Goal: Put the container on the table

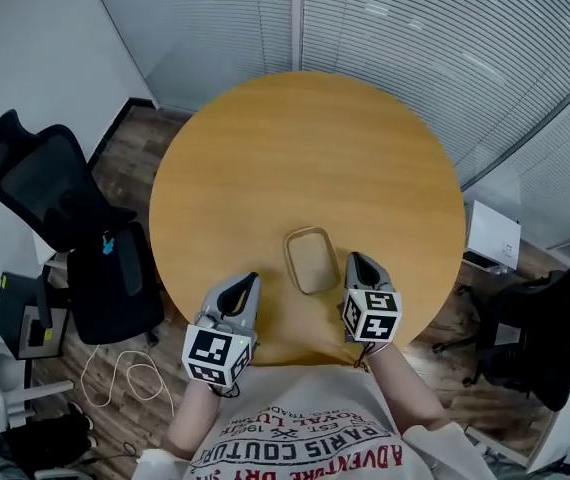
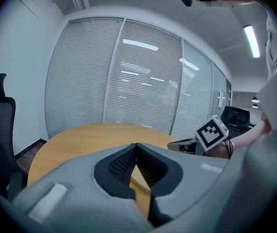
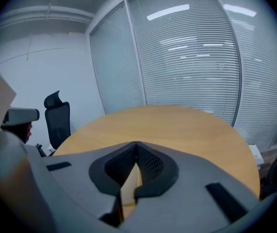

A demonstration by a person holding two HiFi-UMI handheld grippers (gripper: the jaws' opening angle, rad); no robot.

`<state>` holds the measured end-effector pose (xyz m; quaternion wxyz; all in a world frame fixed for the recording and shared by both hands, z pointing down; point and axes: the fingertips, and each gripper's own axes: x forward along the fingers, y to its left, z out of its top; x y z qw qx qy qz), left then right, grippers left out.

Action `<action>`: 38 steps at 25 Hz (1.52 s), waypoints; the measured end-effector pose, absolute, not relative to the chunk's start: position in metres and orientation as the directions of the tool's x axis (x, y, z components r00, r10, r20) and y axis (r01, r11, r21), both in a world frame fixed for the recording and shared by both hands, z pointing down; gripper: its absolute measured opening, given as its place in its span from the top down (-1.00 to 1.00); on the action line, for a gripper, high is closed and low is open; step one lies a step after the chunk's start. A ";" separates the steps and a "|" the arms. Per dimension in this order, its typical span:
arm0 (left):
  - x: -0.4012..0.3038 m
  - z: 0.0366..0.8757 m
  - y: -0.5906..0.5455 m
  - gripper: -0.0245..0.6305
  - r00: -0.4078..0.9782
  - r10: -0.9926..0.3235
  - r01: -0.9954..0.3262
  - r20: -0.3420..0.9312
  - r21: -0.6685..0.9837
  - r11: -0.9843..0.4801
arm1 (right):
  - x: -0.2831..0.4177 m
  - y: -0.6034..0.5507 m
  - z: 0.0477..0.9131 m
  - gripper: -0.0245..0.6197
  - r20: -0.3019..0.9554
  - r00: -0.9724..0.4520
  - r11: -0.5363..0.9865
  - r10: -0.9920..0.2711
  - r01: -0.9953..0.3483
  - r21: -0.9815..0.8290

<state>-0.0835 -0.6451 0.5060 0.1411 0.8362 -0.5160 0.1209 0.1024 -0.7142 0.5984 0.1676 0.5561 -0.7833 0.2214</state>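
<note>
A shallow tan container [image 1: 311, 259] with rounded corners rests on the round wooden table [image 1: 305, 158], close to its near edge. My left gripper [image 1: 251, 279] hovers just left of the container, its jaws shut tip to tip [image 2: 136, 145] with nothing between them. To the container's right sits my right gripper [image 1: 352, 259], also shut and holding nothing [image 3: 136, 143]. A pale strip, probably the container, shows through the gap below the jaws in the right gripper view. The right gripper [image 2: 184, 143] appears in the left gripper view with its marker cube.
A black office chair [image 1: 60, 223] stands left of the table and another [image 1: 540, 338] at the right. Glass walls with blinds [image 1: 415, 28] curve behind the table. A white box [image 1: 492, 234] and cables [image 1: 125, 373] lie on the wooden floor.
</note>
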 end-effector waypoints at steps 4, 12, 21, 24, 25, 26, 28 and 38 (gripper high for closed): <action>-0.080 0.489 -0.640 0.91 0.447 -0.842 -0.893 0.301 0.102 -0.438 | 0.106 -0.697 0.540 0.90 0.354 -0.358 0.322 -0.864 -0.933 -0.159; -0.072 0.464 -0.634 0.91 0.469 -0.855 -0.883 0.222 0.087 -0.461 | 0.102 -0.665 0.455 0.90 0.111 -0.438 0.437 -0.892 -0.899 -0.031; -0.059 0.435 -0.622 0.91 0.515 -0.844 -0.856 0.149 0.038 -0.515 | 0.104 -0.644 0.431 0.90 0.022 -0.461 0.460 -0.887 -0.887 -0.037; -0.054 0.428 -0.622 0.91 0.520 -0.844 -0.853 0.128 0.031 -0.521 | 0.104 -0.641 0.431 0.90 0.021 -0.464 0.464 -0.885 -0.886 -0.031; -0.052 0.427 -0.622 0.91 0.522 -0.844 -0.852 0.125 0.032 -0.522 | 0.105 -0.640 0.432 0.90 0.023 -0.464 0.464 -0.885 -0.886 -0.030; -0.051 0.427 -0.622 0.91 0.523 -0.844 -0.852 0.123 0.033 -0.523 | 0.106 -0.640 0.432 0.90 0.024 -0.465 0.464 -0.885 -0.885 -0.030; -0.048 0.428 -0.622 0.91 0.526 -0.841 -0.850 0.126 0.038 -0.525 | 0.107 -0.640 0.432 0.90 0.020 -0.468 0.467 -0.883 -0.883 -0.034; -0.056 0.433 -0.628 0.91 0.510 -0.850 -0.860 0.132 0.048 -0.508 | 0.105 -0.650 0.441 0.90 0.049 -0.455 0.453 -0.889 -0.890 -0.049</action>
